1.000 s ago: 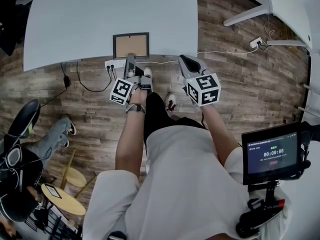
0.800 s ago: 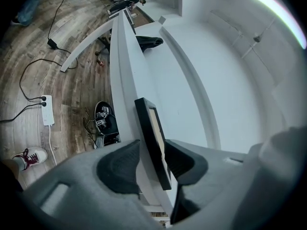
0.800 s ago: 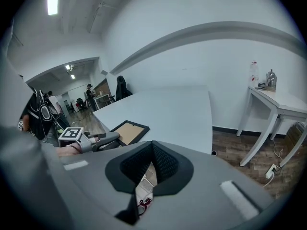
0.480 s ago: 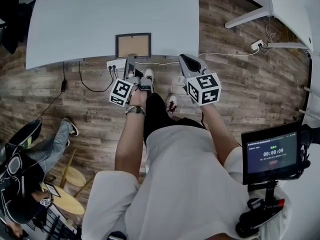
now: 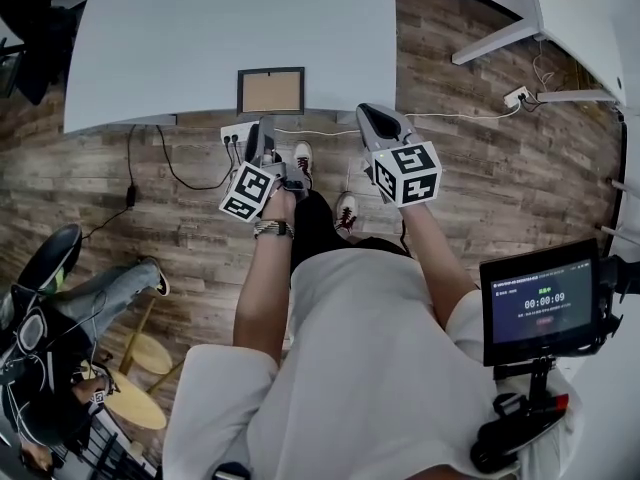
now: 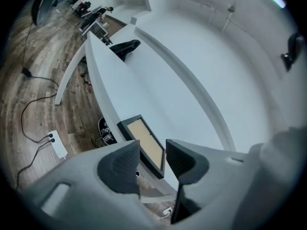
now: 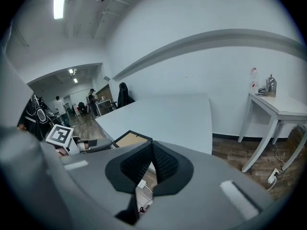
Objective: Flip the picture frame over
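- We are holding the left hand-held gripper [image 5: 265, 125] with its jaws apart and easing closed. Nothing is between them and its pads [image 6: 121, 165] are touching nothing.
- Looking along the left hand-held gripper [image 6: 152, 153], we are seeing the picture frame [image 6: 144, 141] through the gap between the jaws. It is lying beyond the tips, clear of them.
- We are keeping the right hand-held gripper [image 5: 369, 114] with its jaws together at the tips and empty; in its own view [image 7: 152, 146] the two ribbed pads are meeting in a narrow V.
- The picture frame [image 5: 271, 91] is lying flat on the desk [image 5: 230, 18], just ahead of the left hand-held gripper's tips, at the desk's near edge. Its black border is framing a tan panel that is facing up.
- From the right hand-held gripper, the picture frame [image 7: 128, 138] is sitting ahead and to the left, apart from the tips.
- Our left hand [image 5: 279, 196] is gripping its tool short of the desk edge, over the wooden floor [image 5: 480, 158], with the marker cube [image 5: 247, 190] rolled to the left.
- Our right arm is reaching forward alongside, its marker cube [image 5: 407, 175] sitting more level, with both tools pointing toward the desk and slightly down.
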Demonstrator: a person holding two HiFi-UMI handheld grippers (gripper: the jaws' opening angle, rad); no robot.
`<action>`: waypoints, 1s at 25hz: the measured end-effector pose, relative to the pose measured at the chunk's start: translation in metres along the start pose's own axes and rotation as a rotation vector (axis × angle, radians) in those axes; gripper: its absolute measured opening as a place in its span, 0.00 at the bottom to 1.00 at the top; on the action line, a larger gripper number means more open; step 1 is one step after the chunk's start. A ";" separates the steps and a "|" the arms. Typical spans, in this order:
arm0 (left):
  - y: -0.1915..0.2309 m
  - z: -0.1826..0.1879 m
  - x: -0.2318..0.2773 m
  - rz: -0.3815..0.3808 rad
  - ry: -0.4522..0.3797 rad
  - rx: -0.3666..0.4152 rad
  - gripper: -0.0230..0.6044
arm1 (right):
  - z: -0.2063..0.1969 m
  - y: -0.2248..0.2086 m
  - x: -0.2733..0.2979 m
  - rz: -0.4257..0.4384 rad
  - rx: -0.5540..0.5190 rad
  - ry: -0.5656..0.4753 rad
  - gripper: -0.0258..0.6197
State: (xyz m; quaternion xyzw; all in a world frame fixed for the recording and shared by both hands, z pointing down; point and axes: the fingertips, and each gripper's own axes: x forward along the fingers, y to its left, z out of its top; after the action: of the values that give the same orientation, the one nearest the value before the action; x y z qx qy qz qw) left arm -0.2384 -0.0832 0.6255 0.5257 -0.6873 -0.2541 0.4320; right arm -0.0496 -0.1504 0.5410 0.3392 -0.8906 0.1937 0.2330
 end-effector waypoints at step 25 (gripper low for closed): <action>-0.267 0.085 -0.028 -0.302 -0.051 1.120 0.10 | 0.169 -0.013 -0.078 -0.024 -0.081 -0.330 0.04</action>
State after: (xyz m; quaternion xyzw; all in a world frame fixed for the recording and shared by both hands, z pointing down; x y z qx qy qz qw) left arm -0.1748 -0.1508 0.3596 0.7600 -0.6447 0.0768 0.0304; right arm -0.0367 -0.2043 0.3629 0.3671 -0.9198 0.0964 0.0993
